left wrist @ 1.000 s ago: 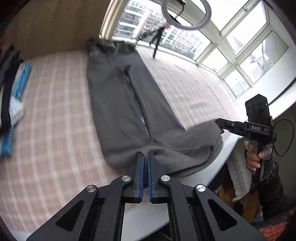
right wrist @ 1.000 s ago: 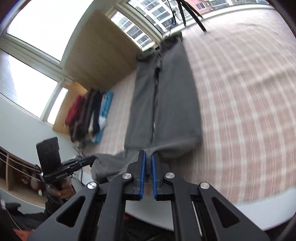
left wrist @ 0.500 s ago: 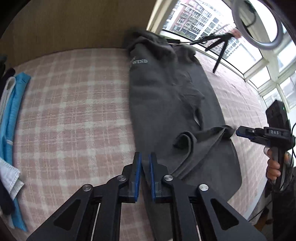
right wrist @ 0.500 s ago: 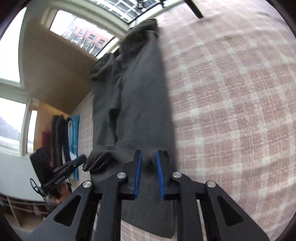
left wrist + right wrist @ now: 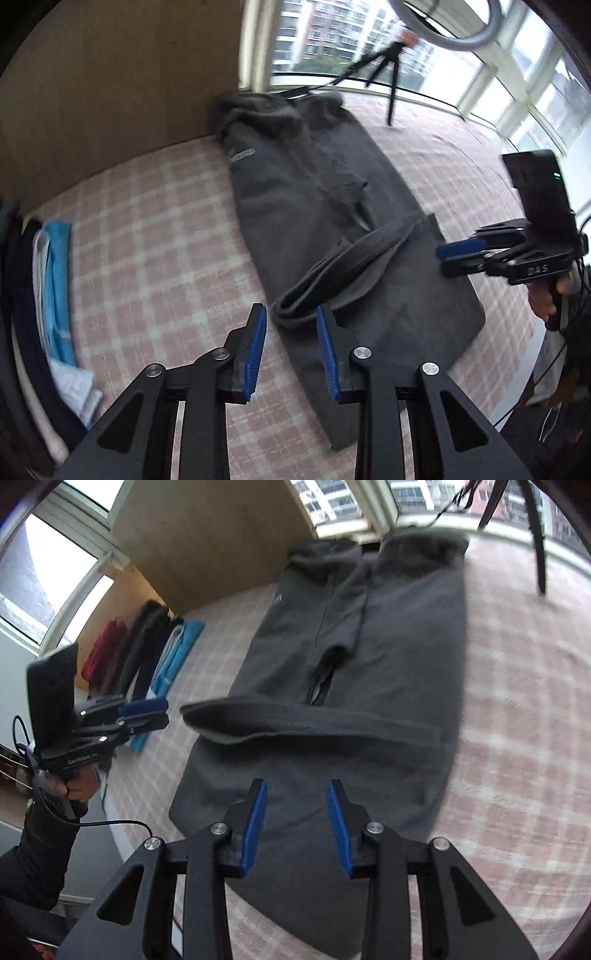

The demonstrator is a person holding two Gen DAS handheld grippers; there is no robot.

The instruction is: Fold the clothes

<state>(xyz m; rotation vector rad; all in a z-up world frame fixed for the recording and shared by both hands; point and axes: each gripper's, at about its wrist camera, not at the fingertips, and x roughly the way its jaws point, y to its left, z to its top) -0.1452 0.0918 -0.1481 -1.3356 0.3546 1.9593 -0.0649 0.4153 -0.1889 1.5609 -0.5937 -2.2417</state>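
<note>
One grey garment [image 5: 321, 206] lies flat on the checked bed [image 5: 155, 236], its hem folded up at my twelve o'clock. My two grippers, left gripper [image 5: 291, 350] and right gripper [image 5: 296, 825], hover with jaws released, empty. One clothes pile [image 5: 147, 642] sits at ten o'clock.

My left black two-finger gripper with blue pads [image 5: 290, 350] and silver screws matches my right black blue-padded gripper [image 5: 456, 254], marked DAS, trailing a black cable; I wear a dark sleeve [image 5: 37, 853]
</note>
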